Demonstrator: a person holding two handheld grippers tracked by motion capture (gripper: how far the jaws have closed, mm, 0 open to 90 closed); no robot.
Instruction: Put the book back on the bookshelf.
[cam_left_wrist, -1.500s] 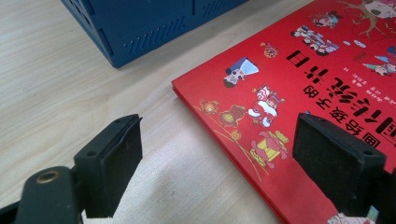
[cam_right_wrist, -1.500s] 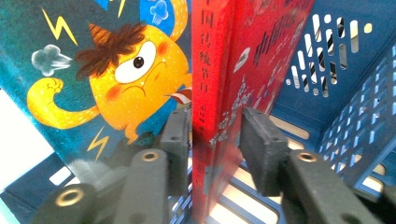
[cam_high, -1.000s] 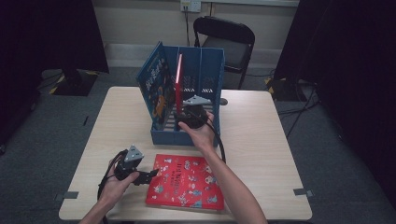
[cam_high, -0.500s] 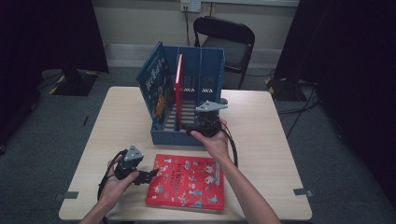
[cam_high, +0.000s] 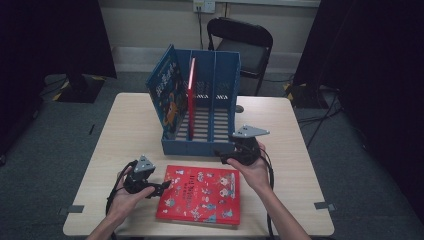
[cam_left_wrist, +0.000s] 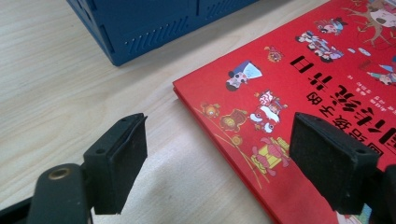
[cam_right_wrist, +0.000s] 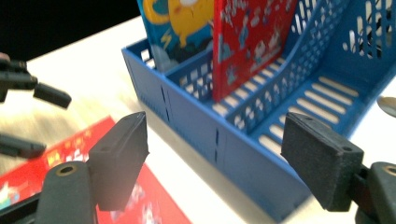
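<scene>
Red picture book (cam_high: 200, 195) lying flat on the surface (cam_high: 125, 125), in front of the blue file rack (cam_high: 200, 145).

It looks thin, stiff, glossy and likely slippery; best pinched at the overhanging left edge. Left tool (cam_left_wrist: 233, 163) gapes at that corner, empty; right tool (cam_right_wrist: 224, 163), just widened, empty near the rack.

File rack (cam_high: 200, 142) stands mid-worktop (cam_high: 125, 125), toward the far edge; 3 slots side by side. Leftmost slot: 1 book (cam_high: 167, 90) leaning left. Middle slot: 1 thin book (cam_high: 191, 92) upright. Right slot holds nothing. Flat book (cam_high: 200, 195) lies on the worktop before the rack, near the front edge. Left gripper (cam_high: 162, 186) just left of the flat book; right gripper (cam_high: 222, 156) before the rack's right front corner. Chair (cam_high: 240, 42) behind the worktop.
</scene>
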